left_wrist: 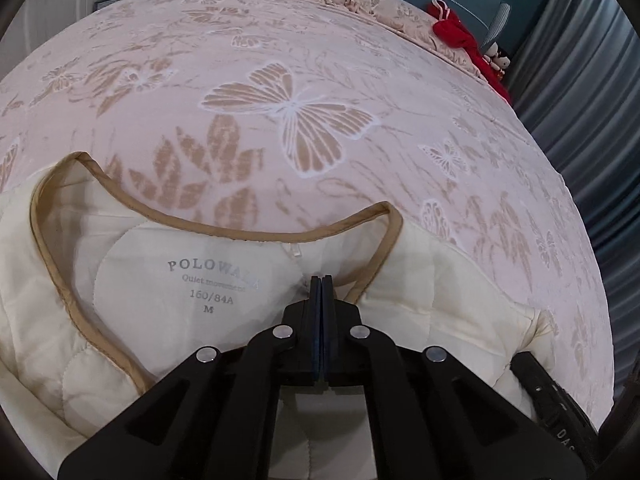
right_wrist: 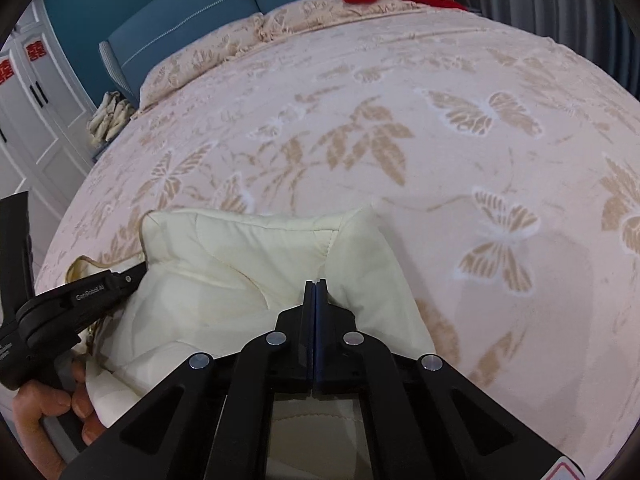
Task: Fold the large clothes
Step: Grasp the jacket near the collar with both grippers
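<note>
Cream quilted jacket with tan binding (left_wrist: 132, 320) lies at the near edge of the bed with the pink butterfly-pattern bedspread (left_wrist: 320, 92), neckline facing the headboard, inner size label up.

Left gripper (left_wrist: 321, 280) has its jaws fully together, tips at the right end of the neckline where the tan binding meets the lining. Looks pinched on fabric, but I can't confirm a layer is actually between the pads.

Right gripper (right_wrist: 316, 283) is also clamped tight, tips on the jacket's right shoulder/sleeve area (right_wrist: 248, 264). Same caveat on the hold.

Key relation: jacket's long axis seems to run from the collar back toward me, the body passing under both grippers. Both sit at the collar end, left nearer the neckline, right outboard.

Left view shows the label and neckline; right view doesn't. Right view shows the left gripper (right_wrist: 134, 270) from the side and the person's hand (right_wrist: 52, 408) holding it.
</note>
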{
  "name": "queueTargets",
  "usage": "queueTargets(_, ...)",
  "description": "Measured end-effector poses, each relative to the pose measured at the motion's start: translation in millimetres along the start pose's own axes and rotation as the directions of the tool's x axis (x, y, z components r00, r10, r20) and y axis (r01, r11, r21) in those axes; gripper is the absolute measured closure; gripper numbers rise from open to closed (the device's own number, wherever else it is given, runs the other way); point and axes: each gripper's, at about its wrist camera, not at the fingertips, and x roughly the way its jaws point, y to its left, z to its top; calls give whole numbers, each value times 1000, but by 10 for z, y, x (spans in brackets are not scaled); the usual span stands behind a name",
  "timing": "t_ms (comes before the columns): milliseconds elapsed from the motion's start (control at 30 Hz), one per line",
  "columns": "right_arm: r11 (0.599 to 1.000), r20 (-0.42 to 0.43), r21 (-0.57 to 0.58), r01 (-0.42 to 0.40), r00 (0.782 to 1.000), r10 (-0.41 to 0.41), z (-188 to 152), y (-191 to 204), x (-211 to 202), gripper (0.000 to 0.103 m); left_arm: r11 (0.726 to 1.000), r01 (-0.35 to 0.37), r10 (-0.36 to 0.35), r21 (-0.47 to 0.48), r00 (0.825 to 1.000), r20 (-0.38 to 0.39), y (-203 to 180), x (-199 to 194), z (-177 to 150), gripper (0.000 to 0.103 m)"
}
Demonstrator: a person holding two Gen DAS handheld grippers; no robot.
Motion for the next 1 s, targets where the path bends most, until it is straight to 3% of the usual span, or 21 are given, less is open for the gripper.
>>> queueTargets(300,995,33,-69,70,997,-68,-51,119,31,103,999,31,-31,-9,999,39,39,24,-36,103)
queueTargets(433,996,18,-62,58,998,-57,-15,93,27,103,992,82,-74,-93,993,87,202,-188,-90,102)
queueTargets(500,995,5,-65,69,998,-69,23,120,-14,103,976,135,-111,-173,984,140,414,-433,-165,94)
queueTargets(533,992,11,-82,97,995,-97,42,171,-72,103,963,169,-135,-209,977,167,538,-558,-192,83)
queueTargets(567,981,44,-123,147,989,-142,39,305,-190,99,949,203,-156,-243,968,197,695,-710,-214,74)
queueTargets(600,974,84,-154,165,985,-154,28,429,-306,87,940,213,-155,-267,962,224,862,-876,-218,71)
queueTargets(667,974,130,-205,96,989,-71,-10,767,-529,87,940,198,-121,-278,955,272,1221,-1209,-158,63)
queueTargets(767,965,68,-252,-70,994,90,-40,1341,-585,87,946,114,-20,-304,955,296,1723,-1508,-7,60)
queueTargets(833,937,-18,-257,-238,970,242,-92,1793,-510,87,933,57,38,-356,966,254,2046,-1523,80,60)
queueTargets(867,924,-42,-257,-282,959,281,-119,1954,-471,87,927,29,60,-374,973,224,2140,-1495,100,61)
queueTargets(900,915,-60,-267,-303,953,298,-161,2158,-413,87,916,-5,79,-402,983,168,2301,-1419,115,63)
queueTargets(1000,902,-76,-317,-295,955,286,-269,2541,-276,86,912,-27,78,-409,991,109,2441,-1276,58,76)
